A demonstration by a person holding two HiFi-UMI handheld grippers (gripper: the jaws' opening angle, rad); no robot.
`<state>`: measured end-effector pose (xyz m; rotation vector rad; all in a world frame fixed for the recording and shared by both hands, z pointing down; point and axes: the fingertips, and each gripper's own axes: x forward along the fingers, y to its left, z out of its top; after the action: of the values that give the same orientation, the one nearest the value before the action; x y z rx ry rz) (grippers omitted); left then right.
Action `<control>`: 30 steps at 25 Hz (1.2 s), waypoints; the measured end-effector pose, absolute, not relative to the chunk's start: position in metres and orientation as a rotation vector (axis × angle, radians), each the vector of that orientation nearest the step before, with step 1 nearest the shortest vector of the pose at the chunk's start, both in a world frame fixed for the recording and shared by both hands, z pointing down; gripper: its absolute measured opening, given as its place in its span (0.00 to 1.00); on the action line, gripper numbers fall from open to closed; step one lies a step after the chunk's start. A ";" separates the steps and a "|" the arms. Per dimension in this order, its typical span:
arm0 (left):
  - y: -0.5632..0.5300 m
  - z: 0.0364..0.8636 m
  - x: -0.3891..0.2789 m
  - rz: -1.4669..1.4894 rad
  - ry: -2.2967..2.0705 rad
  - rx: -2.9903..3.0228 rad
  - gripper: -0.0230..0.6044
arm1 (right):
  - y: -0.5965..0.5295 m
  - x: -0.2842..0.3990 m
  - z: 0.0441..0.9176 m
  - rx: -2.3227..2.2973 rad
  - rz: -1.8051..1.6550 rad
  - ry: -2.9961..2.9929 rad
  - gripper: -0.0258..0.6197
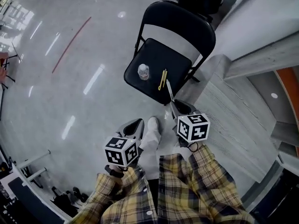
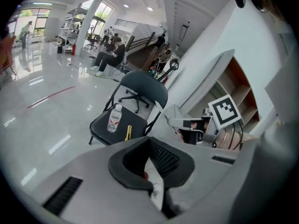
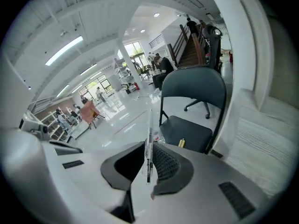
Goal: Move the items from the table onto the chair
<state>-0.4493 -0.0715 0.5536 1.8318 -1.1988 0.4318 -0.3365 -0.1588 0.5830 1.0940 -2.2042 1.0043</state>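
One bottle (image 1: pixel 143 71) and one yellow item (image 1: pixel 162 79) sit on the chair (image 1: pixel 152 55), with bare floor (image 1: pixel 70 92) leftward. The right tool (image 1: pixel 180 108) clamps one pen (image 1: pixel 170 91); the left tool (image 1: pixel 133 127) is closed and empty.

The yellow item (image 1: pixel 162 79) on the chair (image 1: pixel 156 55) is too small to identify.
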 end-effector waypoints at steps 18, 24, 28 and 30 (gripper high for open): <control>-0.082 0.699 -0.517 0.352 -1.214 1.638 0.04 | -0.276 -0.412 0.818 1.256 1.179 -1.898 0.14; -0.064 0.733 -0.520 0.373 -1.196 1.576 0.04 | -0.285 -0.410 0.885 1.278 1.190 -1.809 0.14; -0.059 0.742 -0.522 0.383 -1.192 1.553 0.04 | -0.288 -0.413 0.910 1.255 1.188 -1.774 0.14; -0.060 0.744 -0.523 0.387 -1.188 1.549 0.04 | -0.285 -0.415 0.918 1.245 1.189 -1.751 0.14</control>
<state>-0.5234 -0.0601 0.7437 1.5486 -1.1884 0.3871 -0.4145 -0.2848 0.9182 1.2449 -1.7509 1.1889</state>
